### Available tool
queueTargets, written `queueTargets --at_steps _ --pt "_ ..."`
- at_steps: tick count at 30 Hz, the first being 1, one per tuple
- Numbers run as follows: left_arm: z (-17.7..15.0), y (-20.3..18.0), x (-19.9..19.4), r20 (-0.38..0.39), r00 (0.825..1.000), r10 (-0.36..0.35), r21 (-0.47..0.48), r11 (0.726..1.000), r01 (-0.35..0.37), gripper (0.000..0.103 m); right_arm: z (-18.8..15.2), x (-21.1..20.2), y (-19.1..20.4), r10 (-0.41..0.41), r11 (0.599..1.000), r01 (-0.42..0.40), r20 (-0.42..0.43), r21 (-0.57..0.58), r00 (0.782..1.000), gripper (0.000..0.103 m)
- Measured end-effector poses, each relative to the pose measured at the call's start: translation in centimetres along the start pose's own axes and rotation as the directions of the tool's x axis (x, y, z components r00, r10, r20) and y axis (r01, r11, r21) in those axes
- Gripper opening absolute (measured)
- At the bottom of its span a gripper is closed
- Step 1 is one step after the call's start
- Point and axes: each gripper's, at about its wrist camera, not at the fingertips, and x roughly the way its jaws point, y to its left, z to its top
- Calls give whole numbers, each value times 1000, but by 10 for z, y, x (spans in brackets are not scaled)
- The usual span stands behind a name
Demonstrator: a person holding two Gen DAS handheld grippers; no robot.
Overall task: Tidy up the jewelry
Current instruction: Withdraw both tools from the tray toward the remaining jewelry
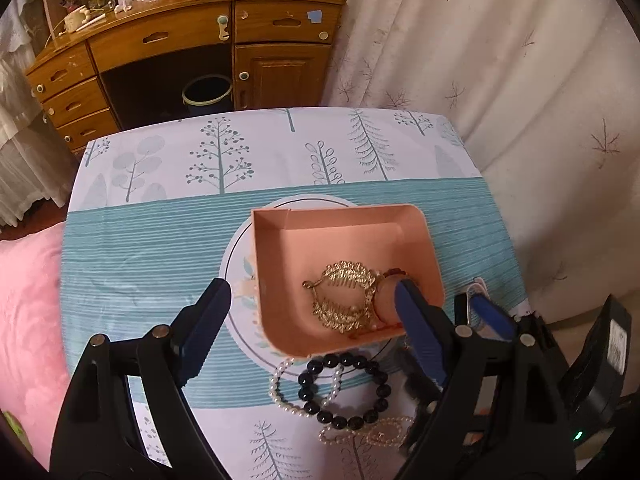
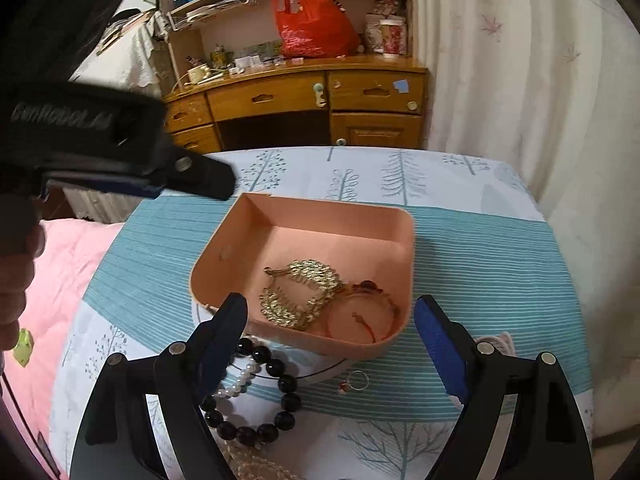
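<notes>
A pink box (image 1: 280, 272) (image 2: 224, 256) sits mid-table and holds a gold hair comb (image 1: 348, 296) (image 2: 300, 292) and a red string bracelet (image 2: 360, 316). In front of it lie a black bead bracelet (image 1: 344, 388) (image 2: 276, 400), a white pearl bracelet (image 1: 284, 388) (image 2: 240, 380), a pale bead strand (image 1: 372, 432) and a small ring (image 2: 356, 380). My left gripper (image 1: 308, 312) is open, its fingers astride the box's near left corner. My right gripper (image 2: 332, 328) is open above the box's near edge, empty; its fingers (image 1: 492, 316) show at the right of the left wrist view.
The table has a tree-print cloth (image 1: 160, 240) (image 2: 480, 264). A wooden desk (image 1: 180, 40) (image 2: 300, 96) with a bin (image 1: 206, 94) under it stands behind. A curtain (image 1: 500, 60) hangs right. A pink bedcover (image 1: 28, 300) lies left.
</notes>
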Motion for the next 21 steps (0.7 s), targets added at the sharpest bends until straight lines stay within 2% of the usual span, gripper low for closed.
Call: queueTargets --at_steps 4,11,16,21 --pt "-16 6 -9 0 1000 -3 -2 1000 3 82 -5 -12 -4 -33 999 33 4 29 999 87" --pt "-58 15 -24 -11 1000 2 24 1000 -1 82 -39 -38 -6 -26 990 27 -10 137 1000 87" --pt "-92 14 -32 -23 1000 20 87 996 -18 82 -80 -62 3 -54 985 55 -10 166 998 87" --pt "-126 10 -29 -92 996 9 121 993 2 82 -121 -81 16 -76 987 80 -40 138 996 87"
